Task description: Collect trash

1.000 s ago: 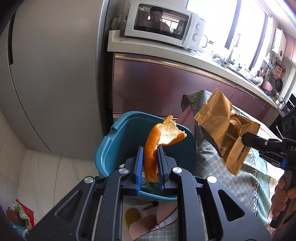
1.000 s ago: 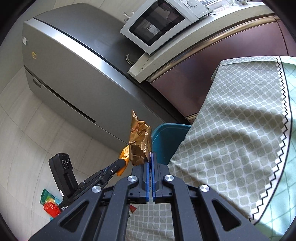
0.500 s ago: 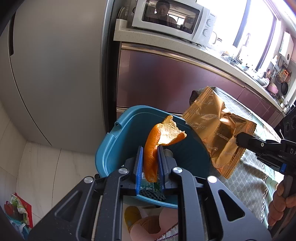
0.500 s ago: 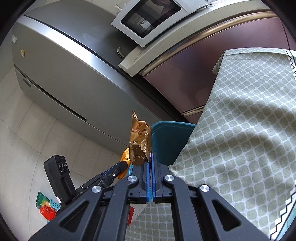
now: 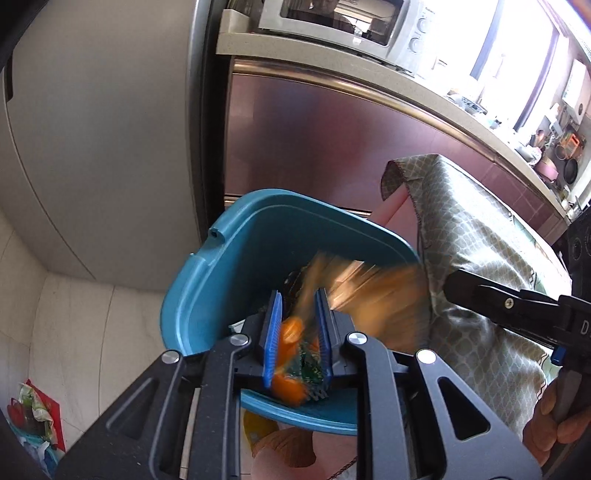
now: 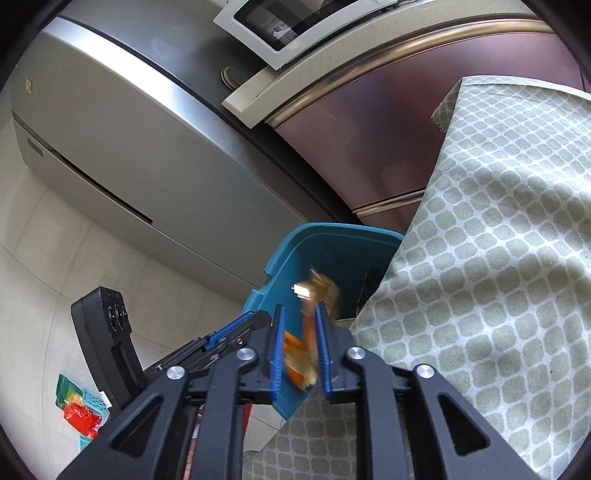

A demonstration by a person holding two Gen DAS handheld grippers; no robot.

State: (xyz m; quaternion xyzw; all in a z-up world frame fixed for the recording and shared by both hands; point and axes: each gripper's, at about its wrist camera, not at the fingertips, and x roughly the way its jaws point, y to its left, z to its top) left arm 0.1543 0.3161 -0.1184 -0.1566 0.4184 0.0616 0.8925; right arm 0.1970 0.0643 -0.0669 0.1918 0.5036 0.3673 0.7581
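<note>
Over the teal bin (image 5: 207, 266) my left gripper (image 5: 297, 295) has its jaws opening. The orange peel (image 5: 291, 332) is a blur that drops loose between the blue pads into the bin. Just right of it the gold snack wrapper (image 5: 376, 295) also falls, blurred, free of my right gripper's fingers (image 5: 498, 302). In the right wrist view my right gripper (image 6: 299, 308) is opening above the bin (image 6: 332, 243). The wrapper (image 6: 321, 291) tumbles off its tips, and an orange blur shows between the pads. The left gripper's fingers (image 6: 229, 332) reach in from the left.
The table's green patterned cloth (image 5: 480, 258) hangs against the bin's right side. Behind stand a grey fridge (image 5: 92, 147) and a counter with a microwave (image 5: 343, 22). Coloured packets (image 6: 81, 406) lie on the tiled floor. A hand (image 5: 554, 424) holds the right gripper.
Both grippers moved down and closer over the bin. Both jaws parted: the peel slid down out of the left grip, and the wrapper left the right fingers and is falling.
</note>
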